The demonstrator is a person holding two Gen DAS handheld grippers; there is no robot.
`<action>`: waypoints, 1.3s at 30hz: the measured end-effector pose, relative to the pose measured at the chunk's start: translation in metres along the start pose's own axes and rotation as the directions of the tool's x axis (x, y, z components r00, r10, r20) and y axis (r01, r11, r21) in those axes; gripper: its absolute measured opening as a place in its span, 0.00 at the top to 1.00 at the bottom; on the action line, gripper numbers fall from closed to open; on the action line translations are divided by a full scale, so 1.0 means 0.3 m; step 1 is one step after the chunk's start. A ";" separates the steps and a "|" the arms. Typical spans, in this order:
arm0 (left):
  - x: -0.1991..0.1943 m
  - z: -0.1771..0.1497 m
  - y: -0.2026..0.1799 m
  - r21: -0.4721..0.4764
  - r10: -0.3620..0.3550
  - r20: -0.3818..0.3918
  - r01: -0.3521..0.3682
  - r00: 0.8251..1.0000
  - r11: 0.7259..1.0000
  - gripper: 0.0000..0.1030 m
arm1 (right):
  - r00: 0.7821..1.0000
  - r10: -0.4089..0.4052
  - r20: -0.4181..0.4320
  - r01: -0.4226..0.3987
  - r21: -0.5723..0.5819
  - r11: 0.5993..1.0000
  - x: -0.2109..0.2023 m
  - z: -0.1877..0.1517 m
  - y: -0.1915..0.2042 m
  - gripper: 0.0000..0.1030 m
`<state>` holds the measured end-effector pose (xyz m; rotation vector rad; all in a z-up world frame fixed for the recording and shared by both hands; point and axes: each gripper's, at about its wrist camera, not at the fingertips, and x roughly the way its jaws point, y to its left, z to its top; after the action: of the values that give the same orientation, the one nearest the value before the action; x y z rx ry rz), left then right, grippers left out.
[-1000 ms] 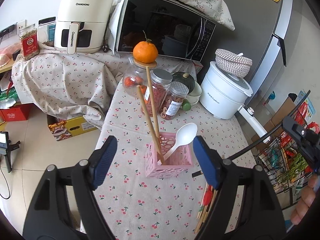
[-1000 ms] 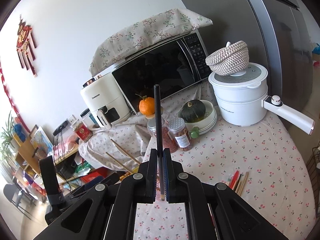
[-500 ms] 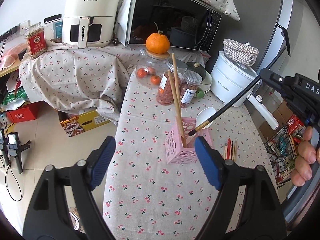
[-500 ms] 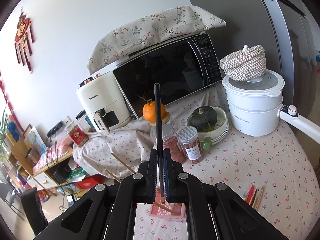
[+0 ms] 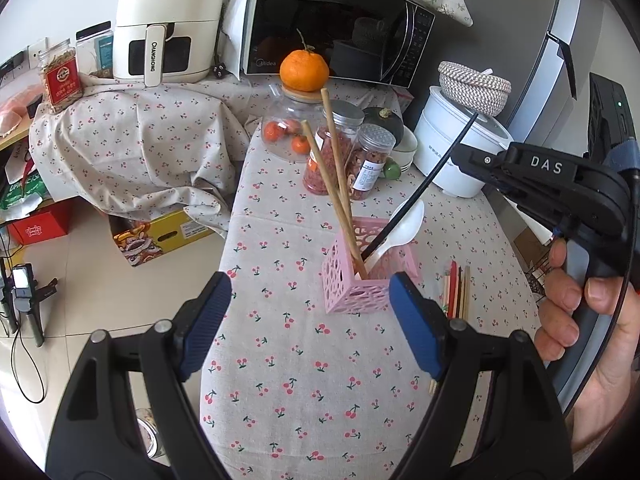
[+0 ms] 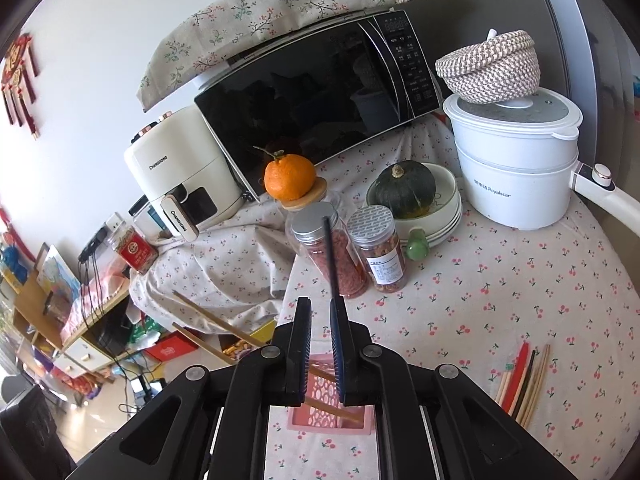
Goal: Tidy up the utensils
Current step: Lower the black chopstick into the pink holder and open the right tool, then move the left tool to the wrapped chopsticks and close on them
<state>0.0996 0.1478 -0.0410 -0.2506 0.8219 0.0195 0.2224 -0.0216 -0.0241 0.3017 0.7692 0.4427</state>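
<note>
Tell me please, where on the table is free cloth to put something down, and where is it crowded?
Free: the cloth between the left gripper and the pink holder, and the stretch between the loose chopsticks and the white cooker. Crowded: the back, around the jars, orange and squash bowl.

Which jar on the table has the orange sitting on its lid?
The round glass jar with the wooden lid, holding small oranges; the two metal-lidded jars carry nothing.

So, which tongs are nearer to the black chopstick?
Right. The right tongs have the black chopstick between their opening jaws, its tip in the pink basket. The left tongs hover open before the basket, apart from it.
</note>
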 end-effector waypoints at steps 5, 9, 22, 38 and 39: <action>0.012 -0.005 -0.012 0.002 -0.002 -0.017 0.002 1.000 1.000 0.21 | 1.000 -0.015 0.019 0.015 -0.003 1.000 -0.061 0.006 -0.014 0.48; 0.021 -0.013 -0.025 0.009 -0.006 -0.032 0.007 0.999 1.000 0.21 | 0.999 -0.025 0.024 0.025 0.008 1.000 -0.122 0.007 -0.047 0.36; 0.052 -0.056 -0.101 0.057 -0.005 -0.074 0.010 0.997 0.998 0.18 | 0.984 -0.174 -0.029 0.173 -0.023 0.985 -0.248 -0.097 -0.218 0.15; 0.165 -0.193 -0.333 0.268 0.075 -0.188 -0.023 0.979 0.963 0.17 | 0.919 -0.359 -0.164 0.363 -0.004 0.932 -0.283 -0.248 -0.503 0.11; 0.171 -0.202 -0.352 0.283 0.078 -0.196 -0.019 0.978 0.959 0.17 | 0.913 -0.368 -0.174 0.373 -0.006 0.928 -0.284 -0.252 -0.519 0.11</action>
<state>0.1029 0.0272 -0.0953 0.0370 1.0249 -0.0776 0.1561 -0.1906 -0.0897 0.1368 0.9802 0.0987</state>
